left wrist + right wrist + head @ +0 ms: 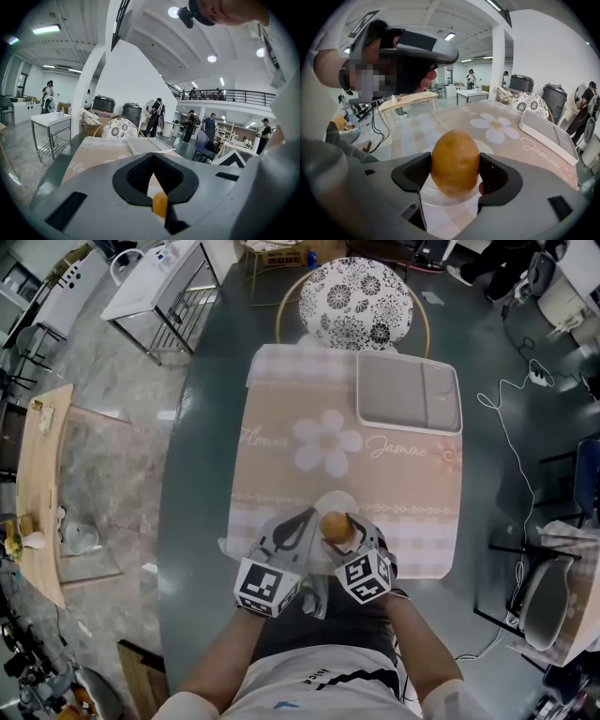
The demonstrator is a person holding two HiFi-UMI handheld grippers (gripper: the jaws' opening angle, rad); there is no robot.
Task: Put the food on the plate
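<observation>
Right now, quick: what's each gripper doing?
Left gripper: shut, nothing between its jaws.
Right gripper: shut on the orange-brown food.

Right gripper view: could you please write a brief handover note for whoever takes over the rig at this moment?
Right gripper: shut on the orange-brown egg-shaped food.
Left gripper: shut, empty, beside it.
Small round white plate: on the pink flowered mat, under the food.
Done: food held over the plate.
To do: lower it, open the jaws, withdraw.
</observation>
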